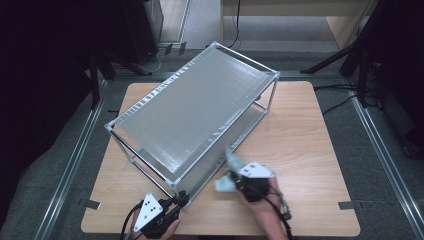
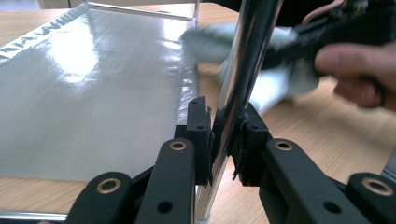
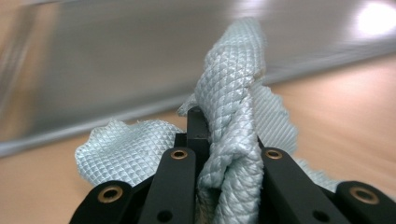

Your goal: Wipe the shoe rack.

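A wooden table carries one two-tier metal shelf rack, set at an angle so that one end reaches to the far right and the other comes toward the near left. The rack has two grey sheet-covered shelves, one above the other, joined by shiny metal posts at the corners.

The left gripper sits at the near left edge of the table, at the rack's nearest corner. In the left gripper view its jaws are drawn together and clamped on the chrome corner post, the pads pressing the tube from both sides just beside the edge of the lower shelf.

The right gripper is near the middle of the table's near side, just right of the rack's near long side. Its jaws are pinched tight on one pale blue-green cleaning cloth with a diamond-weave texture; the cloth bunches up between the jaws and spills out to both sides. In the high view the cloth lies just beside the edge of the lower shelf, lifted off the tabletop.

No readable writing or brand marks appear on the rack, cloth or grippers.
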Motion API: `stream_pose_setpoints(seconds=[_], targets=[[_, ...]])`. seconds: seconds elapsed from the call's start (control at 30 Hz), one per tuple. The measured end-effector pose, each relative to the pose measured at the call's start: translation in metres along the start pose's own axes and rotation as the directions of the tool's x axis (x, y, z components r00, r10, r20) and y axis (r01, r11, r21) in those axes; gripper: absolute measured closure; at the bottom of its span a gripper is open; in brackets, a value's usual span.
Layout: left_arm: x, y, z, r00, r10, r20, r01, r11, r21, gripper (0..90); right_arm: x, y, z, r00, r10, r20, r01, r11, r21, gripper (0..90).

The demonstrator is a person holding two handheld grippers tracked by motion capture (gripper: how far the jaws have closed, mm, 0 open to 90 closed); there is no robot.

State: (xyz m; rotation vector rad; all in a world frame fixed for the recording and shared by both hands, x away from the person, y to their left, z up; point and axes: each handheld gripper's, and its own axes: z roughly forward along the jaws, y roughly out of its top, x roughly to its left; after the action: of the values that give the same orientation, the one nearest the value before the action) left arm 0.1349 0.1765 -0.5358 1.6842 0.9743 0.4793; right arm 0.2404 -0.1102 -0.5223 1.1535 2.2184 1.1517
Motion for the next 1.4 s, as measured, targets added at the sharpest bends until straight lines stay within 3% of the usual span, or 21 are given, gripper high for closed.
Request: stream_pose_setpoints(seconds=[0.1,0.17,0.2,0.23,0.27,0.3,0.4,0.43,0.47,0.5,0.6,0.77,0.83,0.87,0.9,1.0,1.13,1.17,1.2,1.3,1.4], targets=[[-0.001,0.0,0.003,1.0,0.001,0.006,-0.001,1.0,-0.002,79.0,-0.035,-0.003,-0.013,0.9935,0.037,0.108,-0.036,0.999,-0.007,82.4],[-0.003,0.002,0.006,0.9999,-0.003,0.011,0.003,1.0,-0.004,78.8,-0.063,-0.008,-0.023,0.9781,0.064,0.198,-0.063,0.998,-0.01,82.3],[-0.003,0.002,0.006,0.9999,-0.003,0.011,0.003,1.0,-0.004,78.9,-0.063,-0.008,-0.023,0.9781,0.064,0.198,-0.063,0.998,-0.01,82.3],[-0.005,0.003,0.01,0.9999,-0.002,0.012,0.002,1.0,0.0,78.9,-0.089,-0.016,-0.03,0.9479,0.114,0.297,-0.121,0.993,0.004,74.0],[-0.005,0.003,0.01,0.9999,-0.002,0.012,0.002,1.0,0.0,78.9,-0.089,-0.016,-0.03,0.9479,0.114,0.297,-0.121,0.993,0.004,74.0],[-0.008,0.004,0.014,0.9999,0.002,0.015,-0.002,1.0,-0.001,78.9,-0.102,-0.021,-0.035,0.9309,0.148,0.334,-0.155,0.988,-0.004,59.7],[-0.012,0.006,0.018,0.9998,0.014,0.011,-0.014,0.9999,0.008,79.2,-0.104,-0.021,-0.042,0.9317,0.164,0.324,-0.171,0.985,-0.006,50.3],[-0.015,0.006,0.021,0.9998,0.014,0.015,-0.014,0.9999,0.005,79.1,-0.1,-0.018,-0.049,0.9314,0.174,0.32,-0.173,0.984,-0.03,38.7],[-0.015,0.006,0.021,0.9998,0.014,0.015,-0.014,0.9999,0.005,78.9,-0.1,-0.018,-0.049,0.9314,0.174,0.32,-0.173,0.984,-0.03,38.7],[-0.015,0.006,0.021,0.9997,0.008,0.021,-0.008,1.0,-0.002,78.6,-0.092,-0.014,-0.055,0.9329,0.167,0.319,-0.159,0.986,-0.052,25.8],[-0.01,0.005,0.019,0.9981,-0.026,0.055,0.027,0.9995,-0.019,72.0,-0.079,-0.011,-0.064,0.9337,0.172,0.314,-0.153,0.985,-0.086,15.9],[0.004,0.007,-0.002,0.9959,-0.032,0.085,0.038,0.9972,-0.065,53.6,-0.049,-0.006,-0.072,0.9658,0.14,0.218,-0.116,0.986,-0.118,12.5],[0.009,0.008,-0.012,0.9962,-0.019,0.085,0.026,0.9964,-0.081,47.8,-0.036,-0.003,-0.07,0.9762,0.131,0.173,-0.111,0.987,-0.12,8.5],[0.009,0.008,-0.012,0.9962,-0.019,0.085,0.026,0.9964,-0.081,46.2,-0.036,-0.003,-0.07,0.9762,0.131,0.173,-0.111,0.987,-0.12,8.5],[0.016,0.009,-0.023,0.9968,-0.028,0.075,0.036,0.9939,-0.104,44.0,-0.023,0.0,-0.067,0.984,0.118,0.133,-0.102,0.988,-0.119,4.8],[0.025,0.01,-0.034,0.9976,-0.028,0.063,0.036,0.9918,-0.123,40.2,-0.009,0.003,-0.062,0.9882,0.104,0.112,-0.091,0.989,-0.121,1.9],[0.043,0.011,-0.048,0.9995,-0.033,-0.003,0.032,0.9892,-0.143,37.0,0.029,0.007,-0.051,0.998,0.063,0.009,-0.061,0.989,-0.133,0.6],[0.055,0.011,-0.053,0.9974,-0.063,-0.035,0.057,0.9863,-0.155,37.0,0.038,0.008,-0.048,0.9988,0.047,-0.008,-0.048,0.99,-0.132,0.3],[0.055,0.011,-0.053,0.9974,-0.063,-0.035,0.057,0.9863,-0.155,36.9,0.038,0.008,-0.048,0.9988,0.047,-0.008,-0.048,0.99,-0.132,0.3],[0.077,0.008,-0.059,0.9884,-0.112,-0.102,0.096,0.9834,-0.154,37.1,0.069,0.007,-0.035,0.9976,0.013,-0.068,-0.019,0.995,-0.097,0.3],[0.085,0.007,-0.061,0.9833,-0.126,-0.131,0.106,0.9832,-0.148,37.3,0.085,0.006,-0.028,0.9948,-0.015,-0.101,0.005,0.996,-0.092,0.3]])
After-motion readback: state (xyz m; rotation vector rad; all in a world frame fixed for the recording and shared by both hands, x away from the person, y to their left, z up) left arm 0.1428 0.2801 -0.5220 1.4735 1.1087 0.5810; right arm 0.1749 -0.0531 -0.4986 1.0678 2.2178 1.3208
